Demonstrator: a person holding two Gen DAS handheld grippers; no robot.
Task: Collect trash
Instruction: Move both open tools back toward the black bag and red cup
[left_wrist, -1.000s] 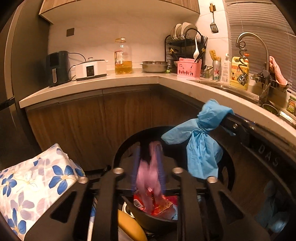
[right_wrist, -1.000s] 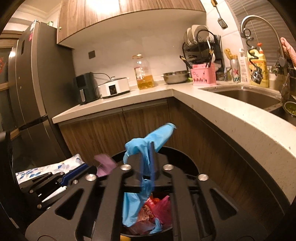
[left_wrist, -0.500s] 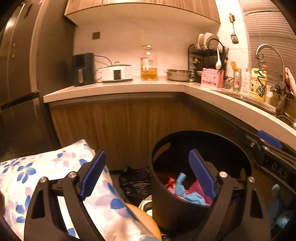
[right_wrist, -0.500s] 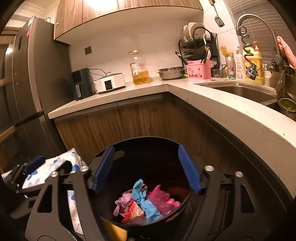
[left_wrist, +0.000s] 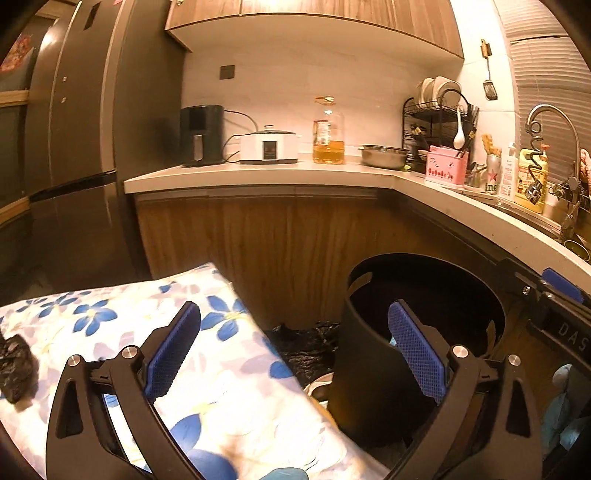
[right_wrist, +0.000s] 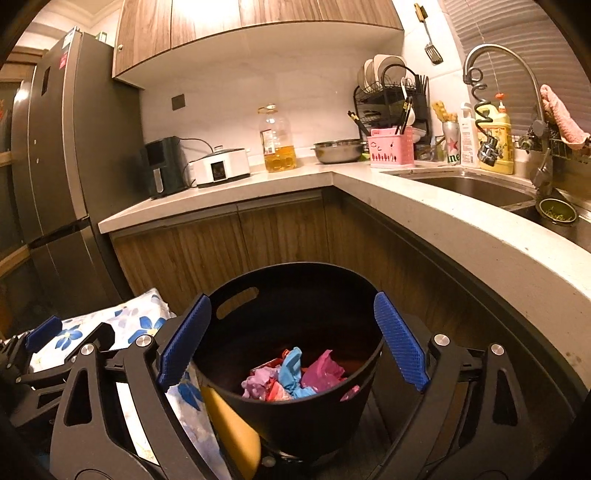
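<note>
Trash (right_wrist: 295, 376): crumpled pink, lilac and light-blue plastic scraps heaped at the bottom of round black plastic bin with slotted handles (right_wrist: 236, 299), standing on floor against wood-fronted counter cabinets (right_wrist: 280, 229). Right gripper (right_wrist: 291, 339) poised above bin mouth, blue ribbed pads (right_wrist: 400, 341) flanking rim, jaws opening and already wide, nothing between them. Left gripper (left_wrist: 295, 350) offset toward blue-flowered white pillow (left_wrist: 110, 317), jaws likewise opening wide and empty, one pad (left_wrist: 415, 354) in front of bin wall. Small crumpled black scrap (left_wrist: 14, 362) lying on pillow at far left edge, probably next piece to collect. Loose black plastic bag (left_wrist: 306, 339) bunched on floor between pillow and bin. Likely failures, judged from layout: sweeping left gripper sideways and clipping bin wall, tipping light bin and spilling contents; pinching pillow fabric together with scrap, since scrap sits on soft yielding surface; thin dark film slipping from pads or snagging on ribbing; poor contrast of black scrap in dim amber light causing misplaced grasp; crossing paths of both grippers above bin, given closeness. Yellow rounded object (right_wrist: 232, 432) wedged beside bin base, identity unclear.
</note>
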